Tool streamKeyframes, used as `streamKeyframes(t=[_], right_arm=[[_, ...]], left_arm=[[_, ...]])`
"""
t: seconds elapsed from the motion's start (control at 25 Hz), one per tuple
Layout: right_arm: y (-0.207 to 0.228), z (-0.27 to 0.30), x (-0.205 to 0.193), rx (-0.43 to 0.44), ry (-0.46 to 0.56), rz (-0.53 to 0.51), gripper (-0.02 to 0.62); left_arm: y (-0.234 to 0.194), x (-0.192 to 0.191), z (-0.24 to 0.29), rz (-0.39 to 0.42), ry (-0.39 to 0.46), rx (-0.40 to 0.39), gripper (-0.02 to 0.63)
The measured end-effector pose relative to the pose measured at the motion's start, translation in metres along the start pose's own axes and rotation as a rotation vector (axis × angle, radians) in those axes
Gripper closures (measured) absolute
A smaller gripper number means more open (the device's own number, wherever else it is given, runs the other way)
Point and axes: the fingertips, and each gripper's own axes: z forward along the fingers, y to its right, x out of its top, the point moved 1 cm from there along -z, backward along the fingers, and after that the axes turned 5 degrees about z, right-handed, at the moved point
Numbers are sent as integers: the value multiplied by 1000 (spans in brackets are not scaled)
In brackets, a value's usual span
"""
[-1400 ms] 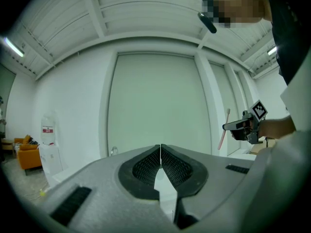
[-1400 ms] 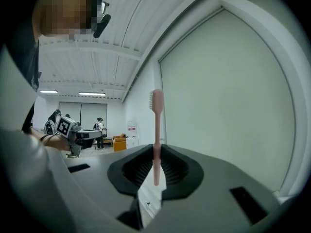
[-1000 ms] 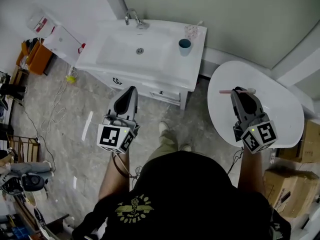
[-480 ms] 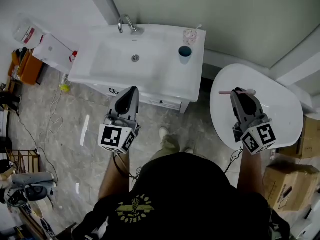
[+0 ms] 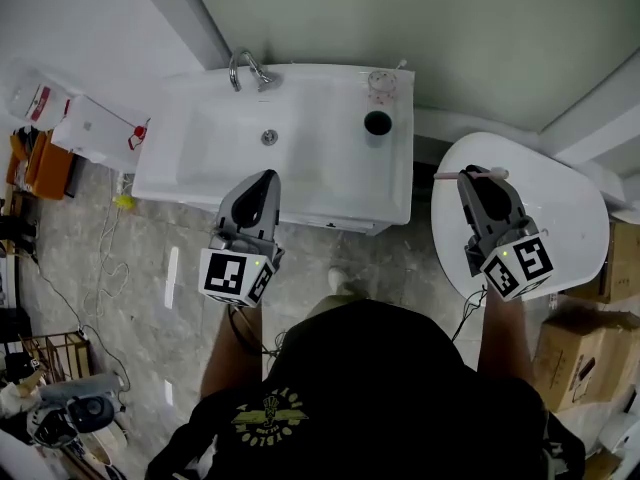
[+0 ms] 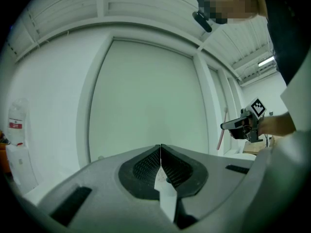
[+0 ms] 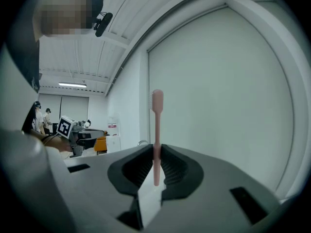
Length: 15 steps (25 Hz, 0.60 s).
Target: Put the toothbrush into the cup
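A pink toothbrush [image 5: 450, 176] lies crosswise in my right gripper [image 5: 478, 176], which is shut on its handle above the round white table [image 5: 560, 198]. In the right gripper view the toothbrush [image 7: 157, 111] stands upright between the jaws, bristle head on top. The dark teal cup [image 5: 378, 123] stands on the right side of the white sink counter [image 5: 395, 183], to the left of and beyond the right gripper. My left gripper [image 5: 265, 176] hovers over the sink's front edge, shut and empty [image 6: 161, 147]. The left gripper view shows the toothbrush [image 6: 221, 139] at far right.
A clear glass [image 5: 380, 81] stands behind the cup, near the wall. The tap [image 5: 245, 68] is at the basin's back left. A white box [image 5: 95, 128] and orange items [image 5: 40, 163] stand left of the vanity, and cardboard boxes [image 5: 590, 353] at right.
The sink and cup have slid closer and lower in the head view, so the cup is now seen from straight above. Both grippers keep their poses; the right still holds the toothbrush.
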Motion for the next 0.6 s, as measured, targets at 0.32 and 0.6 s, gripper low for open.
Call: streamKeyframes(t=[0.32,0.6], right_arm=[[-18,50,12,-27,-3,-47,545],[-20,78,15,-11,-32,-74,545]], left_arm=[[-31,-1,34,17,31,-57,594],[-32,-9,61,-13,35,-102,594]])
